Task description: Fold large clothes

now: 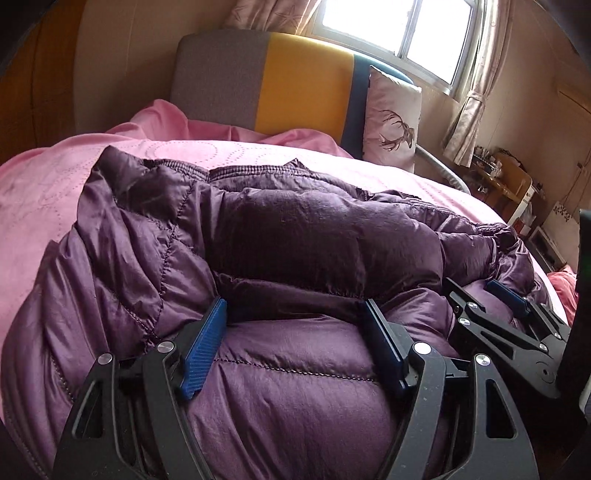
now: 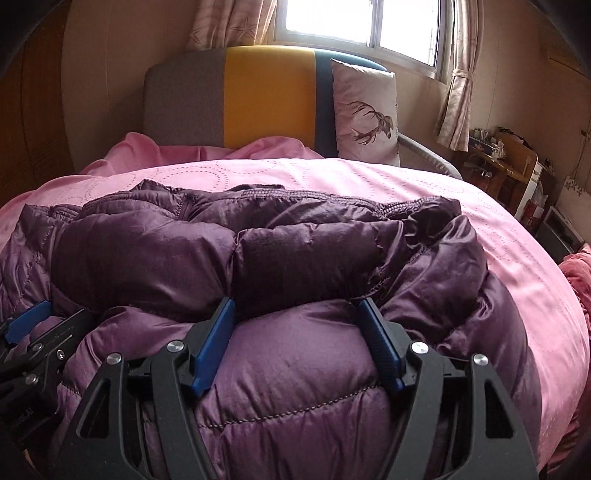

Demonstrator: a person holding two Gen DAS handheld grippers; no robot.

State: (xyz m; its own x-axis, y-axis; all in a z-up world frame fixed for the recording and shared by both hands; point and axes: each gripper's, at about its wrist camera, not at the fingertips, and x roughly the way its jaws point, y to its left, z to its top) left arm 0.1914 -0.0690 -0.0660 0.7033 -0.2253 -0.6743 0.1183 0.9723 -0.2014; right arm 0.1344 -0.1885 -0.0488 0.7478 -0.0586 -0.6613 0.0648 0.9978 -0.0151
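So I've got the purple puffer jacket (image 1: 295, 236) lying across the pink bed cover (image 1: 44, 206), folded over on itself so a darker padded layer sits on top of the lighter quilted part nearest me. My left hand-held gripper (image 1: 295, 314) is over the near side of the jacket, jaws standing apart, blue pads (image 1: 201, 354) on either side of a fat bulge of the fabric. The pads aren't squeezing anything; the jacket just puffs up between them. My right hand-held gripper (image 2: 295, 314) is just beside it on the right, same deal: jaws apart, a quilted section swelling up between the blue pads, nothing pinched. From the left view you can see the right one poking in at the right edge, and from the right view the left one shows at the lower left.

The jacket's ribbed hem or collar edge runs along the far side, toward the headboard (image 2: 258, 99), which is grey, yellow and dark blue. A deer-print pillow (image 2: 365, 114) leans against it on the right, under the window (image 2: 362, 22) with its curtains (image 2: 456, 107). Cluttered wooden desk (image 2: 506, 166) off in the far right corner.
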